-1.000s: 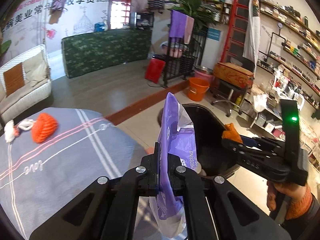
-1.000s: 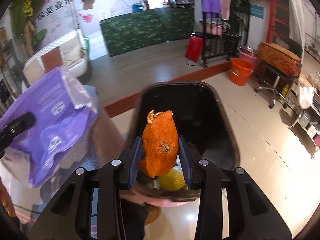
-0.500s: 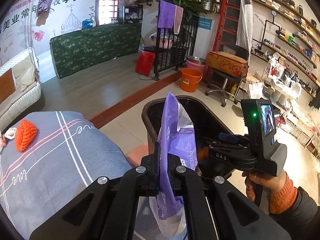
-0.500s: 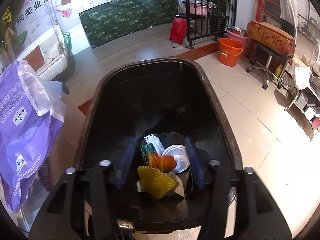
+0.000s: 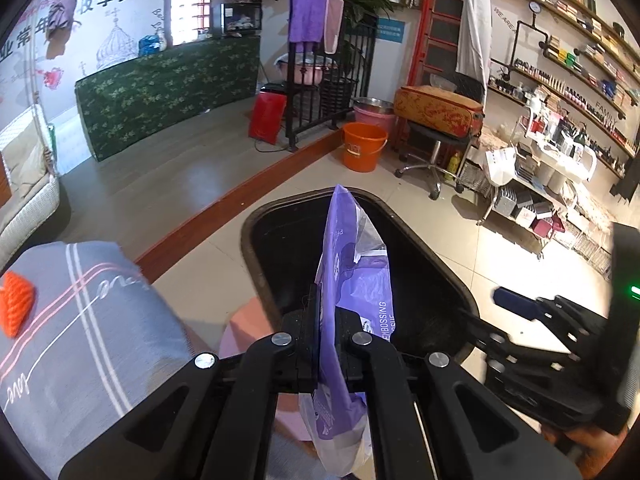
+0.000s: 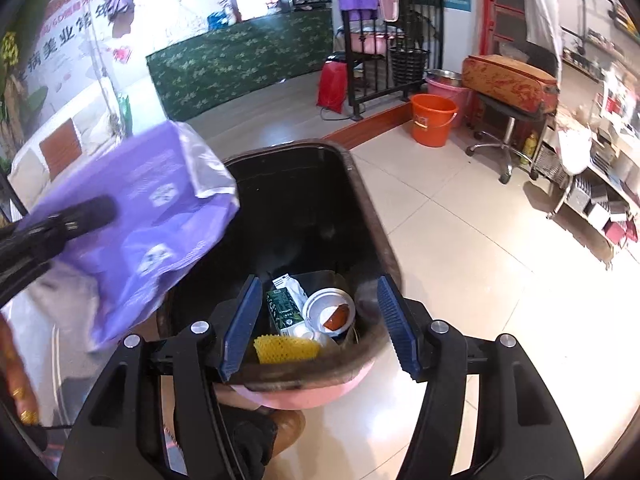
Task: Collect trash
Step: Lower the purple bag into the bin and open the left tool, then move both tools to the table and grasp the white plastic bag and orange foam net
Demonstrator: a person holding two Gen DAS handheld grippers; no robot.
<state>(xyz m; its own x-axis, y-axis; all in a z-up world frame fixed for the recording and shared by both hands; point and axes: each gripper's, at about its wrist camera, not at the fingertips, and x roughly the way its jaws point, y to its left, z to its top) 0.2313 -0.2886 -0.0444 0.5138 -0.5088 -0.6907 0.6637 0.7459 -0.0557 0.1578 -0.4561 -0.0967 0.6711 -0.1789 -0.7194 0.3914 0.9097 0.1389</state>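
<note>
My left gripper (image 5: 328, 312) is shut on a purple plastic tissue wrapper (image 5: 354, 280) and holds it over the near rim of the black trash bin (image 5: 272, 272). The wrapper also shows at the left of the right wrist view (image 6: 132, 216), by the bin's left rim. My right gripper (image 6: 318, 320) is open and empty above the near end of the bin (image 6: 372, 216). Inside lie an orange peel (image 6: 336, 316) on a white cup lid, a green carton (image 6: 282, 308) and yellow foam netting (image 6: 284, 348). The right gripper shows at the right of the left wrist view (image 5: 516, 304).
A table with a grey striped cloth (image 5: 80, 320) is at my left, with an orange foam net (image 5: 16, 308) on it. An orange bucket (image 6: 434, 120), a stool with a case (image 6: 508, 76) and shelves stand beyond the bin on the tiled floor.
My right gripper opened over the bin and the orange peel dropped inside. My left gripper carried the purple wrapper from beside the table towards the bin.
</note>
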